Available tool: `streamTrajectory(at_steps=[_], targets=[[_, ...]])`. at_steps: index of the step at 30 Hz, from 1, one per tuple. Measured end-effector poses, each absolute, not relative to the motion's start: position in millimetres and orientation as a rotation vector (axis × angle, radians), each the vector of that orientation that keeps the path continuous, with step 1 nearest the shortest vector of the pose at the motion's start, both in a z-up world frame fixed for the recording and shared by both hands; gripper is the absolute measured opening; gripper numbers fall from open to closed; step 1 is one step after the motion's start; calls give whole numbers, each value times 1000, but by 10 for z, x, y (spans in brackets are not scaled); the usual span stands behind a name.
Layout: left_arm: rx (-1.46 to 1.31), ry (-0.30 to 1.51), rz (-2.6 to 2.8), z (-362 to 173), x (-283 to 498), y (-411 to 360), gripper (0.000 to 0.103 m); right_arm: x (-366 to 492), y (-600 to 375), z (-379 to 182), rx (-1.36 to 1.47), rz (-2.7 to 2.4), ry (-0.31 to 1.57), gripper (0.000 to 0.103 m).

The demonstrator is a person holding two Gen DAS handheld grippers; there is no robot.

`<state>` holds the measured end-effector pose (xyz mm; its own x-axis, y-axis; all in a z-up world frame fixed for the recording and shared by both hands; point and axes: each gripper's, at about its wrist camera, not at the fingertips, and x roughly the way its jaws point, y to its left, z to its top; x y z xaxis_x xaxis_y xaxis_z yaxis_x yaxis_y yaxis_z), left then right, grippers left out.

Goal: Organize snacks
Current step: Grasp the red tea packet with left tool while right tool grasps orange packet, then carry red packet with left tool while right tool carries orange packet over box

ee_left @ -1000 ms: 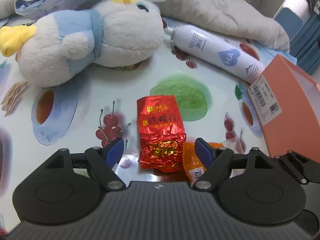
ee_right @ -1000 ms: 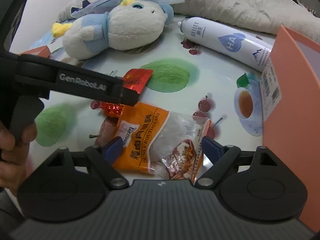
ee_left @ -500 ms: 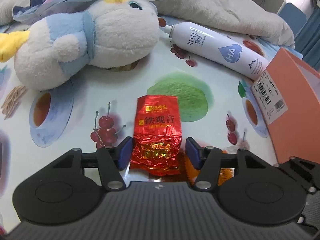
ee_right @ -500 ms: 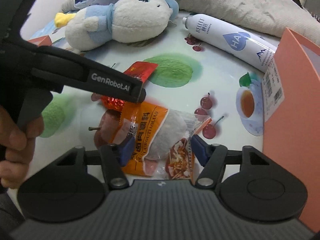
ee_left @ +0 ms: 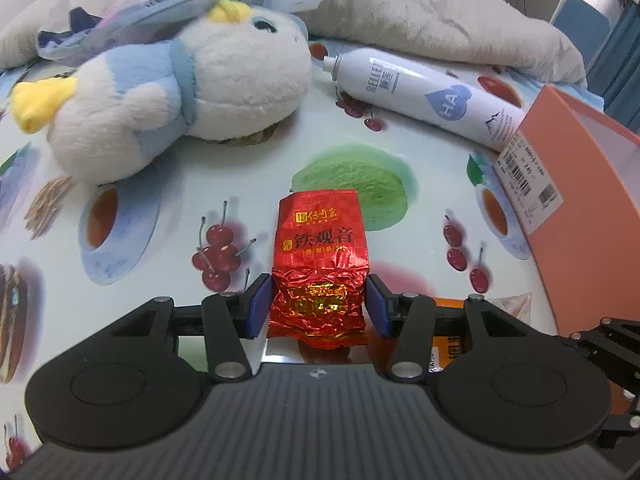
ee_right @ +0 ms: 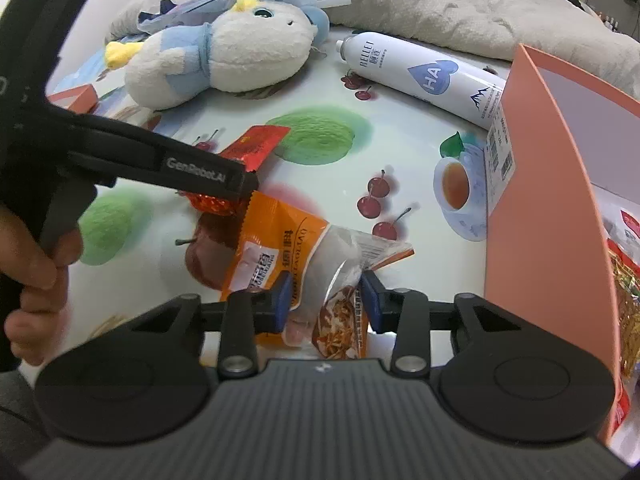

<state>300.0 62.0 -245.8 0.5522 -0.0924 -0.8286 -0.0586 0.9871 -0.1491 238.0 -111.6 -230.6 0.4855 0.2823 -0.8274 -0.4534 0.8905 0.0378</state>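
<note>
- A table (ee_left: 248, 168) under a fruit-print cloth bears the snacks.
- The left gripper (ee_left: 318, 306) is closing, its pads pressing a red foil tea packet (ee_left: 320, 264) lying on the cloth.
- The right gripper (ee_right: 323, 300) is closing, pinching an orange snack bag (ee_right: 288, 252) beside the orange box (ee_right: 552, 200).

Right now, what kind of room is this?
Probably someone's home, maybe a bedroom or living room. A plush toy lies on a table with a fruit-print cover, and a rumpled blanket is heaped behind it.

Spray can (ee_left: 424, 98) right of plush toy (ee_left: 168, 92)
</note>
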Motion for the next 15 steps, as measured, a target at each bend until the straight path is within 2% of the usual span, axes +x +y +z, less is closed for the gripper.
streamTrajectory(at_steps=[15], targets=[[-217,896,12,-1789,2275,617,56,2069,-1273,-1964,-113,403,927,31]])
